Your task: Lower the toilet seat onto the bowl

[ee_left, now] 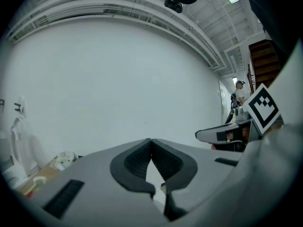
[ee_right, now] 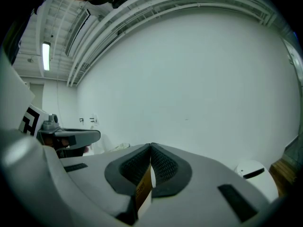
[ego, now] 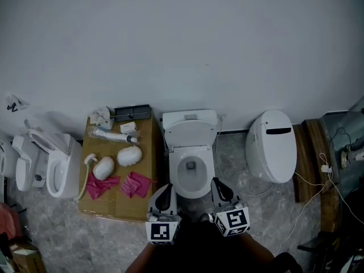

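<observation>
Head view: the seat [ego: 190, 134] stands raised behind the bowl [ego: 191, 175]; my left gripper [ego: 165, 189] and right gripper [ego: 219, 183] hover just in front of the bowl. Left gripper view: jaws pressed together, empty. Right gripper view: jaws together as well, holding nothing.

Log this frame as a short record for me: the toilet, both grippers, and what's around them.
toilet: white toilet, bowl open, an oval part raised against the tank; seat or lid, cannot tell
left gripper: shut, empty, at the bowl's front left
right gripper: shut, empty, at the bowl's front right
left side: cardboard box carrying pink cloths
right side: second toilet, lid closed
</observation>
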`<state>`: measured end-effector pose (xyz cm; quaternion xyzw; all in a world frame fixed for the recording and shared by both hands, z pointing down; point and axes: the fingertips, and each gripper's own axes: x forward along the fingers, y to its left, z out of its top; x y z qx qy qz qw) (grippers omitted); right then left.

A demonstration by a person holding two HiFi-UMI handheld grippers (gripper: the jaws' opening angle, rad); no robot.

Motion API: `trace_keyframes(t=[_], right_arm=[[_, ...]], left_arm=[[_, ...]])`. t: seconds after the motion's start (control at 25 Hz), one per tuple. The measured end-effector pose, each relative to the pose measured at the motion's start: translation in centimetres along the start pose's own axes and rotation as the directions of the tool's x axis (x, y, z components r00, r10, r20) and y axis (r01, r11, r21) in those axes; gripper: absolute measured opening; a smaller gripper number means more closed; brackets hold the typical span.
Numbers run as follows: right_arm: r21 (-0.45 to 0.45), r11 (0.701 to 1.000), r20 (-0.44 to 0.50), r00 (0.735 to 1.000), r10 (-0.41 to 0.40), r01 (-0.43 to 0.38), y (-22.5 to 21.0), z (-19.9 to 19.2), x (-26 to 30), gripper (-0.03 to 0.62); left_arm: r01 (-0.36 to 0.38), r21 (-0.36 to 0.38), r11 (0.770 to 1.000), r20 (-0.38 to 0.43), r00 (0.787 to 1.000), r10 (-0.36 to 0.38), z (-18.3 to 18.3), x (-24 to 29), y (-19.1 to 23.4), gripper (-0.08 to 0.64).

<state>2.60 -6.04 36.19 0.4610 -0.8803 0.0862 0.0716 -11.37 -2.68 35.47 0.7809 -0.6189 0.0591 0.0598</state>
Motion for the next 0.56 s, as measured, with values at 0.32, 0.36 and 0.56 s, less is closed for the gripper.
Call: trace_keyframes(t=[0.32,0.36,0.56], right_arm=[[-0.021,1.000,0.000,1.000,0.007,-0.007,0.6,-0.2,-0.5,0.028],[-0.023,1.000,0.000,1.000,0.008,-0.007,0.7,-0.2,-0.5,0.028],[-0.025,1.000,0.002,1.000,0.010,-0.010,1.1,-0.4,-0.8,0.028]], left_arm=[[-0.002,-0.025,1.000,-0.023,1.000,0.001,-0.5,-0.8,-0.1,0.010],[-0.007,-0.033,0.999,-0.034,0.999,0.006,-0.6,-1.0,-0.1,0.009],[0.003,-0.009,1.000,-0.030,1.000,-0.003,-0.9,-1.4,-0.2,0.010]])
